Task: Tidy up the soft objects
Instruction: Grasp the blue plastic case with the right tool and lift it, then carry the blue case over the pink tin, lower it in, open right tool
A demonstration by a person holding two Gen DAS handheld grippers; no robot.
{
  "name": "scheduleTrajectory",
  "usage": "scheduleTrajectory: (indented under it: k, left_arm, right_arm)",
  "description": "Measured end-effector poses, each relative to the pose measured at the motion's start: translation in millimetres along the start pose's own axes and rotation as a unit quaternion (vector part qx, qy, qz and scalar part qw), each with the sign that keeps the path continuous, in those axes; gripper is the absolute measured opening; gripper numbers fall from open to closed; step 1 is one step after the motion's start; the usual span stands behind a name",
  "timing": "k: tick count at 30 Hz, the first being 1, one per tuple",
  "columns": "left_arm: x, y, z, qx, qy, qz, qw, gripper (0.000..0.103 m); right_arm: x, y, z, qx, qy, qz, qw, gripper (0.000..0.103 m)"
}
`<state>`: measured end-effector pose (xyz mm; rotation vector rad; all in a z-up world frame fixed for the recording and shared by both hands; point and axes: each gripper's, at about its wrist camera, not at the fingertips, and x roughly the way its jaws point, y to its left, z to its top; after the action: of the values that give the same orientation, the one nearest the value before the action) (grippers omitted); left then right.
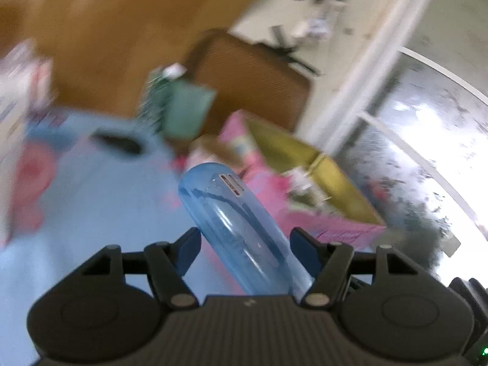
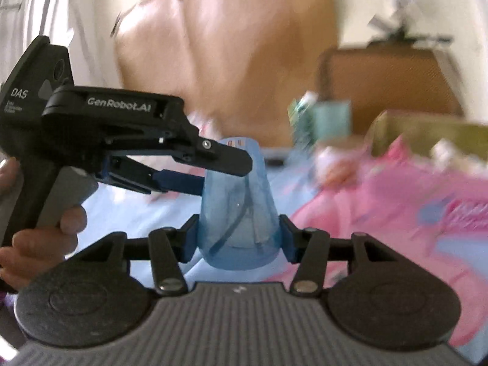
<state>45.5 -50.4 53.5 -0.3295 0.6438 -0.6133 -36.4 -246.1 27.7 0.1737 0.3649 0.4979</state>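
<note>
A translucent blue plastic container (image 1: 231,225), long with a rounded far end and a small label, lies slanted between the fingers of my left gripper (image 1: 244,238). Both blue pads touch its sides. In the right wrist view the same container (image 2: 241,213) stands with its wide end near the camera, and my right gripper (image 2: 239,231) is shut on that wide end. My left gripper (image 2: 224,175) reaches in from the left and clamps the container's narrower upper part. A person's hand (image 2: 45,235) holds the left gripper's handle.
Below lies a light blue sheet (image 1: 91,213). A pink box with a yellow inside (image 1: 323,170) and pink fabric (image 2: 381,201) lie to the right. A green item (image 1: 183,106) and a brown panel (image 1: 253,82) stand behind. The pictures are blurred.
</note>
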Motion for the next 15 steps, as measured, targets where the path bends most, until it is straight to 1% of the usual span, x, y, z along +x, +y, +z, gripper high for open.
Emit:
scheduleTrajectory:
  k: [2,5,8,12,14,15]
  left_arm:
    - [18,-21,17,0.029,-0.002,-0.021,0.9994,0.065]
    - [55,-50,37,0.063,0.0,-0.037,0.9973,0.066]
    - [97,-69,50,0.078,0.012,-0.046,0.9958,0.066]
    - [151,-81,64,0.078,0.034,-0.04,0.9956,0.068]
    - [178,-82,70,0.074,0.054,-0.028,0.9954,0.085]
    - [188,-83,72,0.073,0.062,-0.019,0.9952,0.088]
  right_arm:
    - [-8,-15,10,0.01,-0.036,-0.029,0.999,0.056]
    - [-11,-41,22,0.025,-0.064,-0.073,0.995,0.056]
    - [-7,-74,30,0.049,-0.073,-0.104,0.991,0.056]
    - [6,-116,37,0.077,-0.057,-0.128,0.987,0.056]
    - [17,-135,44,0.084,-0.042,-0.135,0.986,0.056]
    - [27,-140,48,0.077,-0.033,-0.144,0.986,0.057]
